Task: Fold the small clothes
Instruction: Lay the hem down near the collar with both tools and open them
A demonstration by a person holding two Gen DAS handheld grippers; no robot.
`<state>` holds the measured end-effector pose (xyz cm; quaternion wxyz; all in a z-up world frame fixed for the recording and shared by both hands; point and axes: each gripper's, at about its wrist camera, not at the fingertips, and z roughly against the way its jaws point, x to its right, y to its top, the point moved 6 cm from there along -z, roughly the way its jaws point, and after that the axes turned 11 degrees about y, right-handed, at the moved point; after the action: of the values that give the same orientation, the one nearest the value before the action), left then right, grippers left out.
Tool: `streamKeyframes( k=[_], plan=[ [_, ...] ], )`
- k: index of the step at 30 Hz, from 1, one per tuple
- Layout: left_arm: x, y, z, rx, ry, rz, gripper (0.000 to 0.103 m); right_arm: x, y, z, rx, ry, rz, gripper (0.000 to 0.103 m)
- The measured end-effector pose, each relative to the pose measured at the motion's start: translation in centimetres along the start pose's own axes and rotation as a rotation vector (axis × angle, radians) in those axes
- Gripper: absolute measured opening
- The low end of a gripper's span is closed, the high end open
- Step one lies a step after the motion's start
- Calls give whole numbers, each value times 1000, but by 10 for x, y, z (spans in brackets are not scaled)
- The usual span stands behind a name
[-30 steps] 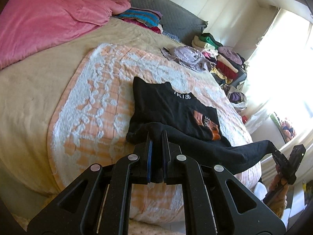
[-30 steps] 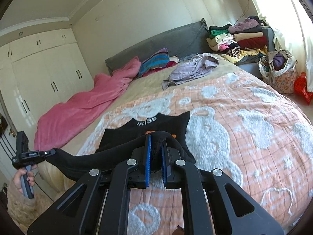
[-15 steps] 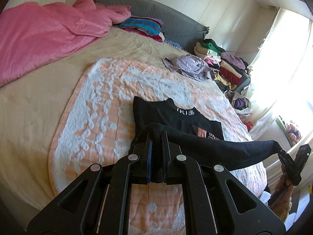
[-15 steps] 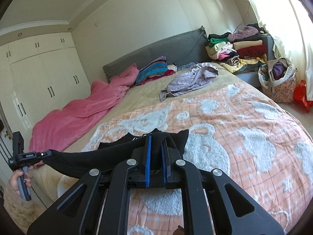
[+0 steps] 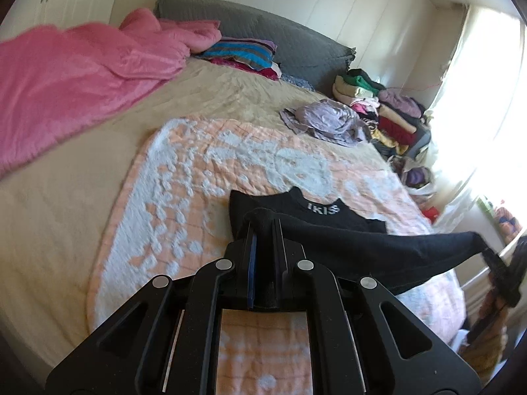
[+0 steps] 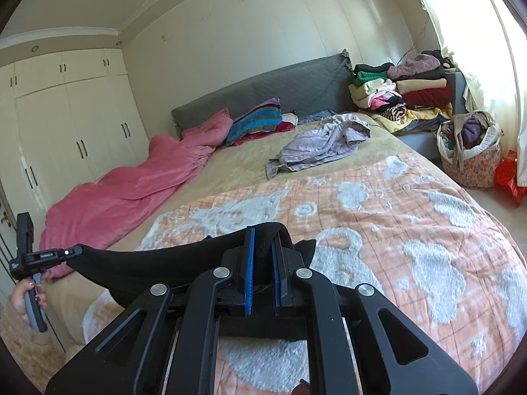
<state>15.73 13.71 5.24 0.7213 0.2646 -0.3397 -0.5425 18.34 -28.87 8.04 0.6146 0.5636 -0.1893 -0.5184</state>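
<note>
Both the left gripper [image 5: 263, 230] and right gripper [image 6: 262, 240] clench the black shirt [image 5: 329, 230] above the bed [image 5: 204, 171]; uneven pulling could skew the fold

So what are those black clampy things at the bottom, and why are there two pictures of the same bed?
They are tongs that a person holds, one in each hand, each with a small camera looking along it. One picture comes from the left tongs, the other from the right tongs. Both are squeezed shut on a black T-shirt, stretching its edge between them above the peach and white quilt. In the right picture you can see the person's left hand. A pink blanket and a lilac garment lie further back.
</note>
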Motion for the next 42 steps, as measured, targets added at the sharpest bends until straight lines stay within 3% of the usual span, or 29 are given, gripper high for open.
streamKeyframes(
  k=[17,42],
  plan=[
    [6,18,-31,0,5,-9,2,25,10,-44,-14,-45,-15,8],
    [2,11,-112,-65,73,-71,3,64,-17,-110,-118,-133,-41,8]
  ],
)
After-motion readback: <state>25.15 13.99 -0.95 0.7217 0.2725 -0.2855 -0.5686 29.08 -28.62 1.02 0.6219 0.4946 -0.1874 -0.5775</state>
